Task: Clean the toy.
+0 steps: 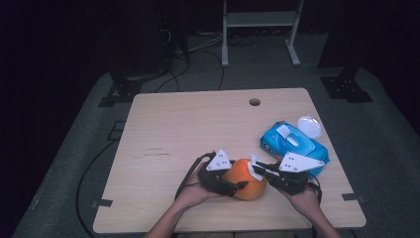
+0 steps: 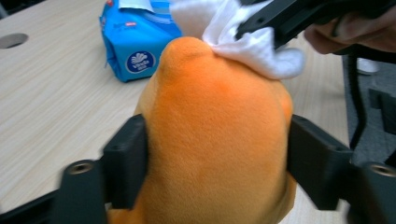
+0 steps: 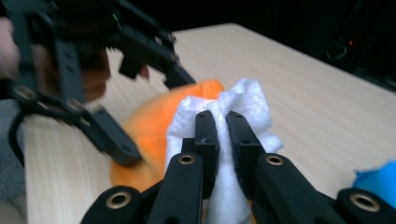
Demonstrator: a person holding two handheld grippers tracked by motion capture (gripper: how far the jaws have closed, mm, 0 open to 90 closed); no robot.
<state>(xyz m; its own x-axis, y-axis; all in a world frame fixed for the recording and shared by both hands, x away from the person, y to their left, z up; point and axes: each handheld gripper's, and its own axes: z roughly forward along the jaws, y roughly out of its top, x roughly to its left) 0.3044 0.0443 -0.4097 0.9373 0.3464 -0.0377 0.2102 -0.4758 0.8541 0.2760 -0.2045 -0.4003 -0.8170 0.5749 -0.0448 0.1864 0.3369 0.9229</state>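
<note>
Near the front edge of the worktop [image 1: 163,129], central item: one orange plush toy [image 1: 246,179], soft, rounded, lying on the wood. Left gripper [image 1: 237,186]: jaws pressed against either flank of the plush toy, clasping it from the side away from the wipes pack. Right gripper [image 1: 258,168]: jaws pressed together, pinching a crumpled white wipe [image 1: 255,167]; the wipe touches the top of the plush toy on the side toward the pack. Blue wipes pack [image 1: 293,147]: lying flat beyond and to the right of the plush toy, near but apart from it, flap on top. Clear round lid [image 1: 309,126]: just beyond the pack, farther again from the plush toy. Round cable hole [image 1: 254,102]: well beyond the plush toy, near the far edge.
</note>
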